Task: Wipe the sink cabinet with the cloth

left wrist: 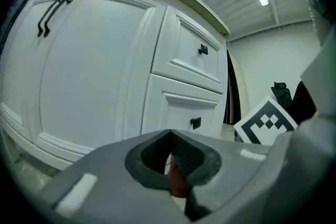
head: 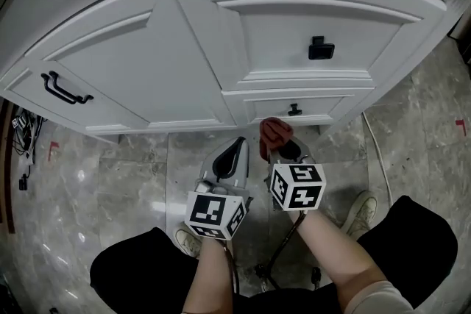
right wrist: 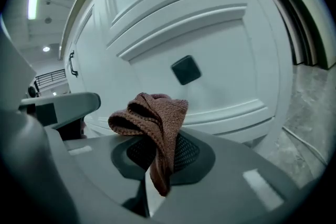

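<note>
The white sink cabinet (head: 184, 70) fills the top of the head view, with a door carrying a black bar handle (head: 65, 90) and two drawers with black knobs (head: 321, 48). My right gripper (head: 283, 147) is shut on a bunched red-brown cloth (head: 275, 131), held just in front of the lower drawer's knob (head: 294, 111). In the right gripper view the cloth (right wrist: 155, 113) sticks up from the closed jaws, a short way from the drawer knob (right wrist: 185, 69). My left gripper (head: 232, 154) hangs beside it, shut and empty, pointing at the cabinet's base (left wrist: 89, 71).
Grey marble floor tiles (head: 125, 180) lie under the cabinet. The person's shoes (head: 360, 211) stand close behind the grippers. Cables (head: 22, 132) lie at the far left, and a thin white line (head: 379, 151) runs across the floor on the right.
</note>
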The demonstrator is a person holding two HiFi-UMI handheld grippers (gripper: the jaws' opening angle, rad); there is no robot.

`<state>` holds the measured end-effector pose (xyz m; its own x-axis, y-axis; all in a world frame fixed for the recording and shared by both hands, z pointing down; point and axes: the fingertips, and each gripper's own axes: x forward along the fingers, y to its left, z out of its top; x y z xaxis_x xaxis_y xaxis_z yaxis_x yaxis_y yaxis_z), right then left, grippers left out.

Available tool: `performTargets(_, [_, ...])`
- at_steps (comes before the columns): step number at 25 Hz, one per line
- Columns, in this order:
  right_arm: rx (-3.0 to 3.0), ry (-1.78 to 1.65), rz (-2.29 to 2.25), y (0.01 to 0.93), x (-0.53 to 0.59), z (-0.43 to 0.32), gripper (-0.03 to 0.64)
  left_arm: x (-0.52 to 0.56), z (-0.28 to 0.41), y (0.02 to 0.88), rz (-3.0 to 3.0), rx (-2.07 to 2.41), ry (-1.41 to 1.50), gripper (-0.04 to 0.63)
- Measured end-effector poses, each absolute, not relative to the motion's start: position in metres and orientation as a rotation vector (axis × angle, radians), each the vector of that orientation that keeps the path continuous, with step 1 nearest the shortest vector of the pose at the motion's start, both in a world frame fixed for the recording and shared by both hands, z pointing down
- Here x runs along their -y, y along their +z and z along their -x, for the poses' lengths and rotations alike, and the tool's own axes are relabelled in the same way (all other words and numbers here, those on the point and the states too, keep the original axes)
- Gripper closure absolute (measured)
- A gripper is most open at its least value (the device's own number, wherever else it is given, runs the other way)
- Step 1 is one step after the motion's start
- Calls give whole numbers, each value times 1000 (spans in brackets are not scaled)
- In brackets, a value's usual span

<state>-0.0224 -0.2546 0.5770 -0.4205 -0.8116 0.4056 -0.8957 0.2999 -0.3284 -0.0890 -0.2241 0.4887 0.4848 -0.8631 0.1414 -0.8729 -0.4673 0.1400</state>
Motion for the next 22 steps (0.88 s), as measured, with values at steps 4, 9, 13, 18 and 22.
performTargets(4, [2482, 744, -1489, 573, 263, 68, 538, 223, 112, 481, -2500, 1545, 4, 595])
performTargets(9, [2525, 771, -1490, 574, 275, 87, 538, 221, 131, 483, -2500, 1605, 46, 595])
performTargets(13, [2542, 705, -1514, 574, 277, 84, 538, 223, 136, 493, -2521, 1605, 126, 595])
performTargets(18, [2502, 673, -1537, 578, 280, 62, 538, 225, 125, 492, -2536, 1565, 74, 595])
performTargets(22, [2460, 682, -1578, 579, 283, 38, 537, 227, 114, 495, -2540, 1526, 57, 595])
